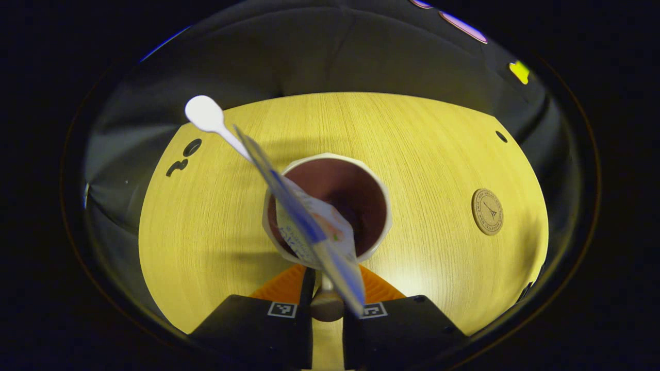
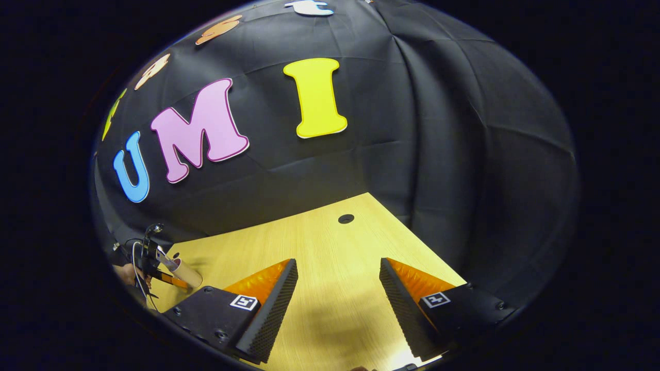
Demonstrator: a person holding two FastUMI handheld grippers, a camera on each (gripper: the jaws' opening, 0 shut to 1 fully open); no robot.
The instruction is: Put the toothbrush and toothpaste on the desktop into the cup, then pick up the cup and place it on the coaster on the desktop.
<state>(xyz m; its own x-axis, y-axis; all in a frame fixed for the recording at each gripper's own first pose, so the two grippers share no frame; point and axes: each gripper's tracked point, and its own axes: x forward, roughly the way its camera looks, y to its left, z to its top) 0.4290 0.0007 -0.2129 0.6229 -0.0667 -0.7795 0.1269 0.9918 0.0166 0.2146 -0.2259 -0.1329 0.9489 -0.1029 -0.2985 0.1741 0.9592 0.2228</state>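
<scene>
Wooden desktop (image 1: 216, 216), coaster (image 1: 487, 211) apart; left fingers (image 1: 328, 288) clamped on cup (image 1: 371, 170), right fingers (image 2: 337, 288) wide, empty.

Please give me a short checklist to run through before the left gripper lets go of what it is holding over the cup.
1. Left gripper shut on the toothpaste and toothbrush together: cannot tell, fingers close.
2. Toothpaste end inside the cup: ok.
3. Toothbrush handle inside the cup: cannot tell, hidden behind the tube.
4. Cup upright on the desktop: ok.
5. Coaster bare, apart from the cup: ok.
6. Right gripper open and holding nothing: ok.
</scene>
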